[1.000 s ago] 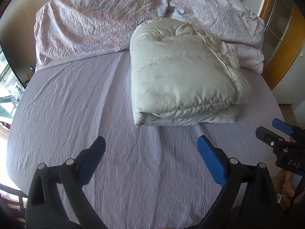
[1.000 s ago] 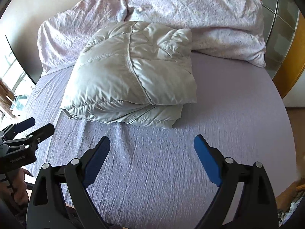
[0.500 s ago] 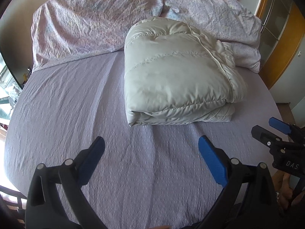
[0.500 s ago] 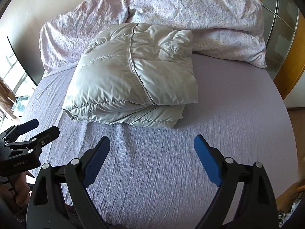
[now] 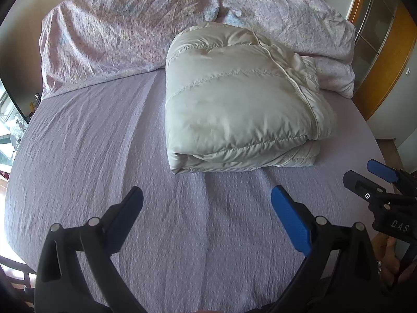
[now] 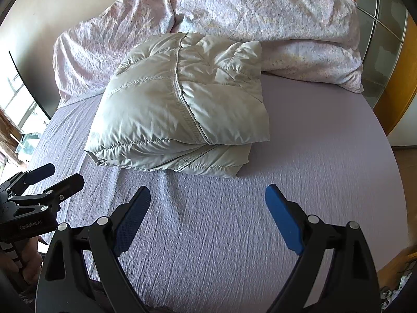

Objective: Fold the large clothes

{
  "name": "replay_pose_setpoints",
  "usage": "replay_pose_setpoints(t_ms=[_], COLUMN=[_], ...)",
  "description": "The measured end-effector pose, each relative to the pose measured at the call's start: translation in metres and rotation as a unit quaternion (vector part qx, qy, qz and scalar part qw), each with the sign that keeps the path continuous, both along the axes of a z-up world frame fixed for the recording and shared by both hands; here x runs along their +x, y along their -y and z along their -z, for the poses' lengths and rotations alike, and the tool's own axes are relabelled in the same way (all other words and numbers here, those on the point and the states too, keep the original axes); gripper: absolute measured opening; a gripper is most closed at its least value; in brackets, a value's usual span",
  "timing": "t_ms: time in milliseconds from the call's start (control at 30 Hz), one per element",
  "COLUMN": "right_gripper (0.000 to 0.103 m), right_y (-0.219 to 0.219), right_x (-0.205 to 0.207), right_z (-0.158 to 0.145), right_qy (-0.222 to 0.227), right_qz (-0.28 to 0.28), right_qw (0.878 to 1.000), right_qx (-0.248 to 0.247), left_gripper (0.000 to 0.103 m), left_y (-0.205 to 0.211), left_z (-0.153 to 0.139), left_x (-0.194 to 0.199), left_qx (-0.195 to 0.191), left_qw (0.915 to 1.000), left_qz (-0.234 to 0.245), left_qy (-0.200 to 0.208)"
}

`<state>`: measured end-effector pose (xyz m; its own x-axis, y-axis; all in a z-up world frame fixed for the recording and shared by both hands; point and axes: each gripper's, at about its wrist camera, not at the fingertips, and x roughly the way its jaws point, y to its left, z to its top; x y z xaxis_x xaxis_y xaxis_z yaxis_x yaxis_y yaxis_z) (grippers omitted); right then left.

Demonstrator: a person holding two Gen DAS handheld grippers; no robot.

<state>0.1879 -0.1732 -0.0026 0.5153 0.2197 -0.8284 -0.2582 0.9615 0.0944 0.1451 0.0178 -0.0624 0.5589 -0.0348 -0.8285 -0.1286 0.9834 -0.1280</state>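
The lilac bed (image 5: 86, 156), its fitted sheet finely crinkled, carries a rumpled floral duvet (image 6: 260, 7) at the head and, just in front of it, the pale grey quilted puffer jacket (image 6: 179, 104), folded into a plump, glossy 2-layer bundle with its zip seam on top. The folding looks finished, so the next move is probably a final pat or none. The left hand-held gripper (image 5: 207, 202) and right hand-held gripper (image 6: 207, 200) both gape empty, near the bundle but apart
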Motion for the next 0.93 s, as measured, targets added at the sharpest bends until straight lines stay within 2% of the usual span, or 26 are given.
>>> replay_pose_setpoints(t_ms=[933], right_gripper=[0.091], right_y=[-0.0021], right_x=[0.0004], right_z=[0.0025], right_qy=[-0.004], right_qz=[0.002], right_qw=[1.0], right_qx=[0.001], left_gripper=[0.098], left_y=[0.0033], left_z=[0.0016], left_x=[0.0019], left_qx=[-0.001], left_qw=[1.0], left_qz=[0.007], left_qy=[-0.002])
